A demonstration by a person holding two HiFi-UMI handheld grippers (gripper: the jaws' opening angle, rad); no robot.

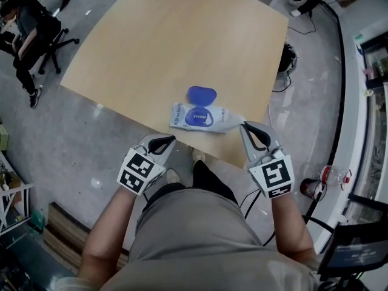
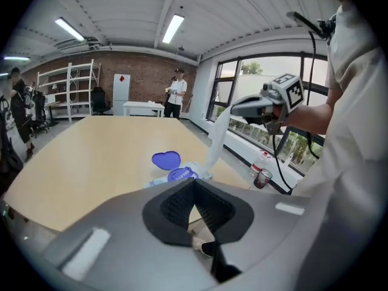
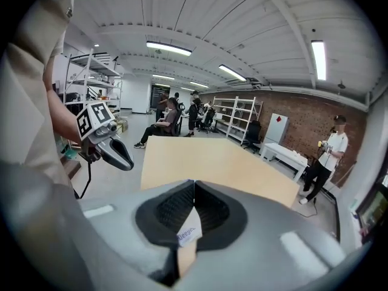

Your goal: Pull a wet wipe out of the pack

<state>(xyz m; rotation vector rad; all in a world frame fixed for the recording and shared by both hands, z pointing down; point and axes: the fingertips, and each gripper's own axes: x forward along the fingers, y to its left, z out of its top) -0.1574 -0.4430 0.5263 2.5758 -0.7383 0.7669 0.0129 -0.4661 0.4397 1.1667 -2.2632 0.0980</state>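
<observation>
Right hand-held gripper (image 1: 242, 125), arm extended, pinches the wet wipe (image 2: 215, 139) rising from the pack (image 1: 182, 117); left hand-held gripper (image 1: 172, 140) hovers closed, empty.

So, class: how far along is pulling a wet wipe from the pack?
Done: the pack has its blue lid open. In hand: the right gripper is shut on a white strip running up from the pack; wipe or printed wrapper end, I cannot tell. The left gripper is shut, empty, off the pack. Left: getting a wipe fully free.
</observation>
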